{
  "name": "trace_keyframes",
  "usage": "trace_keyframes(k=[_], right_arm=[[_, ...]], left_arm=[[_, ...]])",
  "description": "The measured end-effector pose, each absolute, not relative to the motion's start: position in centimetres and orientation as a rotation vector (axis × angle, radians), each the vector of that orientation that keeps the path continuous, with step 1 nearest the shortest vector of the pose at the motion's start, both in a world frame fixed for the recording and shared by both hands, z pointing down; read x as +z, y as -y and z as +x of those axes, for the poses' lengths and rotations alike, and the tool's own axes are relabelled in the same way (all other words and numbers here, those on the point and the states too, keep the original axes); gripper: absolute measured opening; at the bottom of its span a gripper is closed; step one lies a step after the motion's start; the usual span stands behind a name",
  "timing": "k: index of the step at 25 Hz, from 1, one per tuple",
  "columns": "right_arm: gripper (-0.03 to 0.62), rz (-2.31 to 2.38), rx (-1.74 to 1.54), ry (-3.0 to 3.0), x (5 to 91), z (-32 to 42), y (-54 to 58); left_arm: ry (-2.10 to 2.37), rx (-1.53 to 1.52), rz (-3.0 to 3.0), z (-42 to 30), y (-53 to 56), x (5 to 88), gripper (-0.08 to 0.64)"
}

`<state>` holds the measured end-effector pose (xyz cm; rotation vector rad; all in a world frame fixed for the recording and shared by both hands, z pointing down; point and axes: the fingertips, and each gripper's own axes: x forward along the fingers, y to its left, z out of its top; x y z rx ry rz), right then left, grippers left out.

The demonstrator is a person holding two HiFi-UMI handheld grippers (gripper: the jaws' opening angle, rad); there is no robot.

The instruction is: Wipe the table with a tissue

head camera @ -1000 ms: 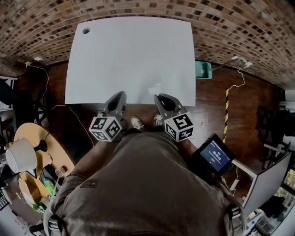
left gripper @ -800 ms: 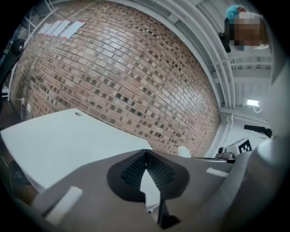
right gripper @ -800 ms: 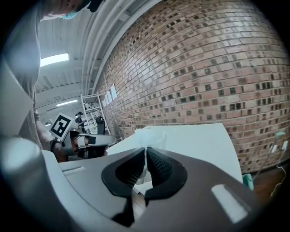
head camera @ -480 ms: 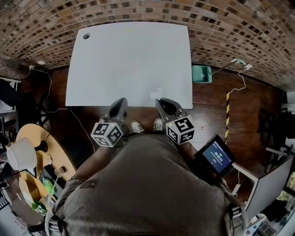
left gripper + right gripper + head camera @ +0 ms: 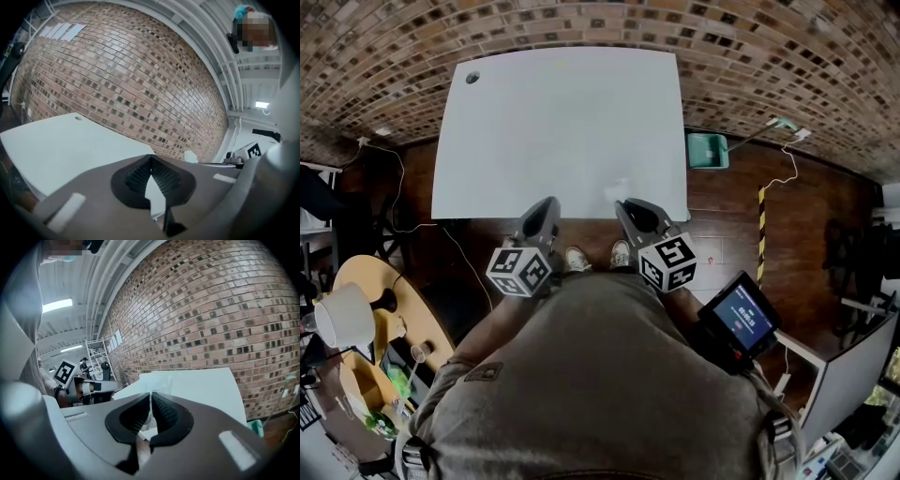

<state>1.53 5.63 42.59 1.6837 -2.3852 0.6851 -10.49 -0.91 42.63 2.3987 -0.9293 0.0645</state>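
At the near edge of a white table (image 5: 562, 122), you stand w/ a gripper in each hand. Right gripper (image 5: 625, 203): fingers pressed nearly together, pinching a small white tissue (image 5: 621, 186), which sits low over the tabletop just inside the edge, right of centre. Can't tell if it touches. Left gripper (image 5: 547, 203): fingers closed tip to tip w/ nothing between them, hovering beside the right one.

The tissue looks v. light, soft and limp, prob. quick to tear or bunch up. A pinch on a gathered wad, as now, seems best, w/ gentle downward pressure.

The tabletop looks smooth, w/ a round cable hole (image 5: 472, 78) at the far left corner. Room: brick wall (image 5: 769, 56) behind, dark wood floor (image 5: 731, 211), a teal bin (image 5: 708, 150) by the table's right side, and a round wooden side table (image 5: 370, 267) w/ a white lamp (image 5: 342, 317) at your left.
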Motion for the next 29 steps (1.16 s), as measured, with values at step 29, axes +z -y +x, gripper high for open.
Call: trace_keyframes(k=[29], right_arm=[[0.026,1.673,0.700,2.386,42.6,2.7,-6.2]], left_arm=[[0.877,0.093,2.436,-8.2,-0.2,42.2,0.002]])
